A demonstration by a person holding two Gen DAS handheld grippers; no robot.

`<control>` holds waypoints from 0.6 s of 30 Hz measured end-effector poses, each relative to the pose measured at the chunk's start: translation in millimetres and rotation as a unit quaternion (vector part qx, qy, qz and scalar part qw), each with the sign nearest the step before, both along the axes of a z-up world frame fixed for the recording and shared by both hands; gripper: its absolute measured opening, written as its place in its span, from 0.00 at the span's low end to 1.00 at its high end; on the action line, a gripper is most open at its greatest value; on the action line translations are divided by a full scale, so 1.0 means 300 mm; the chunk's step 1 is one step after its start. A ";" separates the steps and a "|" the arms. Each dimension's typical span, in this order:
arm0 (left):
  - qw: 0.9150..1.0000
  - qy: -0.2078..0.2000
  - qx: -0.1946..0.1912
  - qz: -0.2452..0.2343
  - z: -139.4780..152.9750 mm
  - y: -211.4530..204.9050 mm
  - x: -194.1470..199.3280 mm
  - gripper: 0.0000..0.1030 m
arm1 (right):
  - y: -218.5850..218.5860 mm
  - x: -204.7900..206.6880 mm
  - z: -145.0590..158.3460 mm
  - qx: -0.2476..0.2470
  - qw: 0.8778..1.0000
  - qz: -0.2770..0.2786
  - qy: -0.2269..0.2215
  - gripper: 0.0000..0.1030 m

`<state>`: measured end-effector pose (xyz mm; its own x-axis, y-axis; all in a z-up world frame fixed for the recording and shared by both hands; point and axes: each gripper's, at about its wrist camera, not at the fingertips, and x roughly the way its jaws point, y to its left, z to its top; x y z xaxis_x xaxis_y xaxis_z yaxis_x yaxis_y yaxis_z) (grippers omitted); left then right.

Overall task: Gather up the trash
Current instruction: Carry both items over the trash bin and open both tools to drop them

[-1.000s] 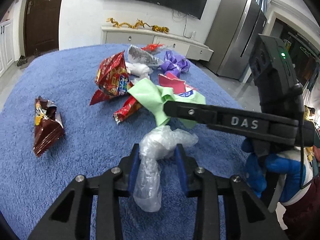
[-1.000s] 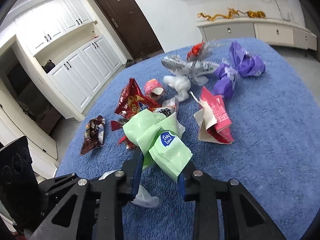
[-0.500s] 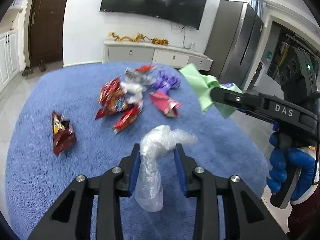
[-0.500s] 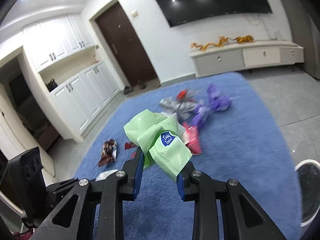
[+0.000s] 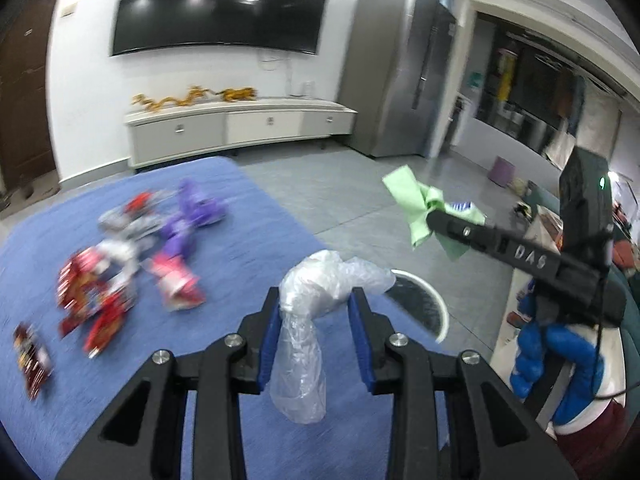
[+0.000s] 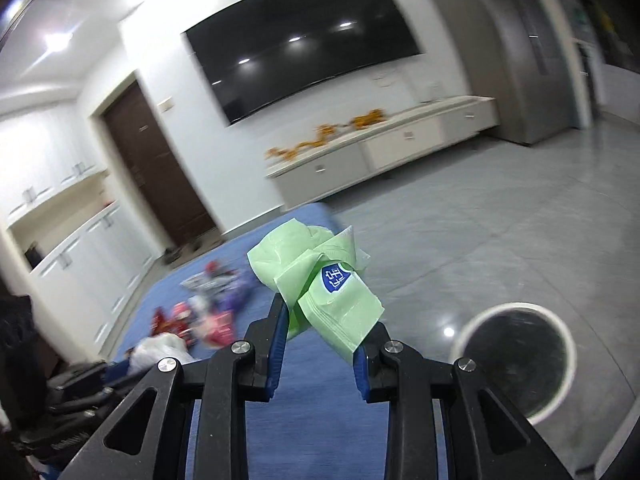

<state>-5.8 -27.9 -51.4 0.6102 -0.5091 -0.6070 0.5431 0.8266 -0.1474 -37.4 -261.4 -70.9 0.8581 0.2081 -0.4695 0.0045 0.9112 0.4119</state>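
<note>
L gripper (image 5: 314, 316) pinching crumpled clear plastic film (image 5: 308, 320), R gripper (image 6: 322, 334) pinching green plastic wrapper (image 6: 320, 284); centre both over white-rimmed round bin (image 6: 516, 356) off blue rug's (image 5: 80, 216) edge before release.

Black grippers, left (image 5: 314, 328), right (image 6: 320, 334): blue pads, silver screws, blurred "DAS" marking; blue glove (image 5: 552, 356).

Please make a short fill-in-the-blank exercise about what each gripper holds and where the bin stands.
1. The left gripper is shut on a crumpled ____ plastic bag.
2. The right gripper is shut on a ____ packet.
3. The round bin has a ____ rim and stands on the grey floor.

Missing words: clear; green; white
</note>
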 end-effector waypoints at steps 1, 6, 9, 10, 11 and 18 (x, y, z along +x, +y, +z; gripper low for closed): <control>1.000 0.000 0.004 -0.009 0.004 -0.046 0.013 0.30 | -0.047 -0.009 -0.011 -0.004 1.000 -0.020 0.005 0.26; 0.999 0.015 0.026 -0.045 -0.008 -0.275 0.093 0.31 | -0.211 -0.026 -0.084 -0.008 0.996 -0.088 0.032 0.26; 0.997 0.036 0.036 -0.059 -0.047 -0.401 0.153 0.31 | -0.306 -0.024 -0.159 -0.002 0.991 -0.119 0.057 0.26; 0.996 0.044 0.039 -0.062 -0.067 -0.439 0.178 0.31 | -0.344 -0.023 -0.199 0.004 0.989 -0.128 0.067 0.26; 0.996 0.053 0.041 -0.064 -0.087 -0.483 0.205 0.31 | -0.372 -0.017 -0.232 0.008 0.987 -0.137 0.078 0.26; 0.990 0.093 0.058 -0.087 -0.200 -0.724 0.339 0.31 | -0.499 0.034 -0.443 0.037 0.975 -0.164 0.144 0.26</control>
